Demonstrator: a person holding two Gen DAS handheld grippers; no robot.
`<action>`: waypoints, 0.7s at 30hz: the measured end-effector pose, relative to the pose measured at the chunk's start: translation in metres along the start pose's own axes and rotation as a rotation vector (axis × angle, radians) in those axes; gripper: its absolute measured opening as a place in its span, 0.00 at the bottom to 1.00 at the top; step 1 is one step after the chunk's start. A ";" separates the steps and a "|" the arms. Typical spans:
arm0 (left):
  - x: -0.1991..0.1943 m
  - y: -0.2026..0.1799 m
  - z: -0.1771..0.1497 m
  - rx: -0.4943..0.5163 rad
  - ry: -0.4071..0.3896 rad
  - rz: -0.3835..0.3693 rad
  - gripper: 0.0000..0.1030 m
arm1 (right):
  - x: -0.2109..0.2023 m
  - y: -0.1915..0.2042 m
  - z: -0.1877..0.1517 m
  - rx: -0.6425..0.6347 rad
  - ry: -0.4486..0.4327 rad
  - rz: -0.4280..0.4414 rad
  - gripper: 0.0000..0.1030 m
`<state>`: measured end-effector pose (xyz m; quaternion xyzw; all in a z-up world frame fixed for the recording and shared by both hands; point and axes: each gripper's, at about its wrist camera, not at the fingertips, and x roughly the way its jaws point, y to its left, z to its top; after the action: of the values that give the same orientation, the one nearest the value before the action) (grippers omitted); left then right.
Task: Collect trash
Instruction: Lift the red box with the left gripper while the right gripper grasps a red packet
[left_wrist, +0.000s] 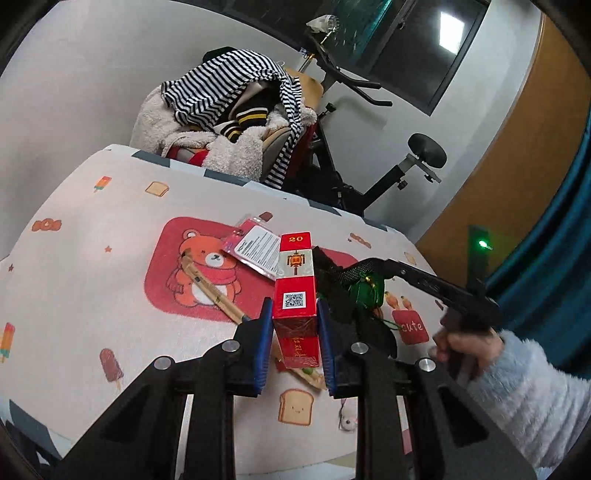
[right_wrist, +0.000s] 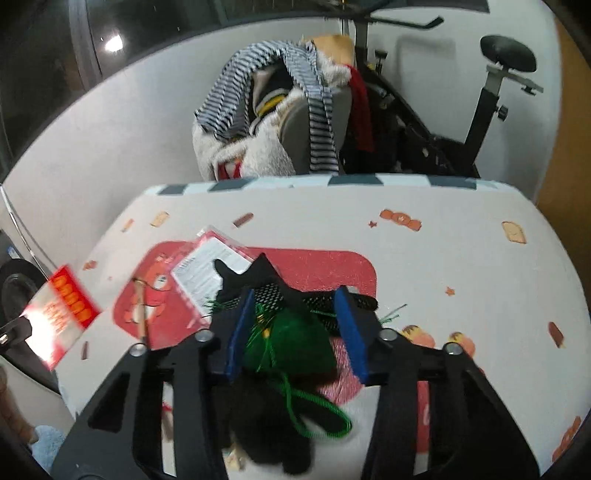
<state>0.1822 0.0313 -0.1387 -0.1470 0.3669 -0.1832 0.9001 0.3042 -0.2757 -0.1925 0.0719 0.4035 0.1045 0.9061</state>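
My left gripper (left_wrist: 294, 303) is shut on a red cigarette box (left_wrist: 295, 273), held upright above the table between the blue pads. The same box shows blurred at the left edge of the right wrist view (right_wrist: 62, 314). My right gripper (right_wrist: 295, 295) is shut on a green tasselled pouch (right_wrist: 291, 347) tangled with black mesh cloth (right_wrist: 266, 284); a green cord loop hangs below it. In the left wrist view that right gripper (left_wrist: 354, 275) sits just right of the box, held by a hand in a fuzzy pale sleeve (left_wrist: 517, 376). A pink blister card (left_wrist: 255, 247) and a wooden stick (left_wrist: 207, 288) lie on the table.
The table wears a cartoon-print cloth (left_wrist: 92, 258) with a red bear patch. Behind its far edge stand a chair piled with striped and fleecy clothes (left_wrist: 229, 118) and an exercise bike (left_wrist: 369, 177). A small white charm (left_wrist: 349, 422) and a wrapper (left_wrist: 308, 376) lie near the front.
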 end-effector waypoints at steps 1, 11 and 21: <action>-0.002 0.003 -0.001 -0.003 0.001 0.004 0.22 | 0.003 -0.001 0.002 0.005 0.005 0.008 0.11; -0.021 0.005 -0.002 -0.009 -0.026 0.006 0.21 | -0.085 0.005 0.044 0.070 -0.316 0.083 0.07; -0.047 -0.012 -0.007 0.015 -0.048 -0.023 0.21 | -0.173 0.020 0.038 0.023 -0.391 0.144 0.07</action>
<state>0.1429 0.0401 -0.1102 -0.1489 0.3422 -0.1924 0.9076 0.2174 -0.3010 -0.0395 0.1297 0.2152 0.1482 0.9565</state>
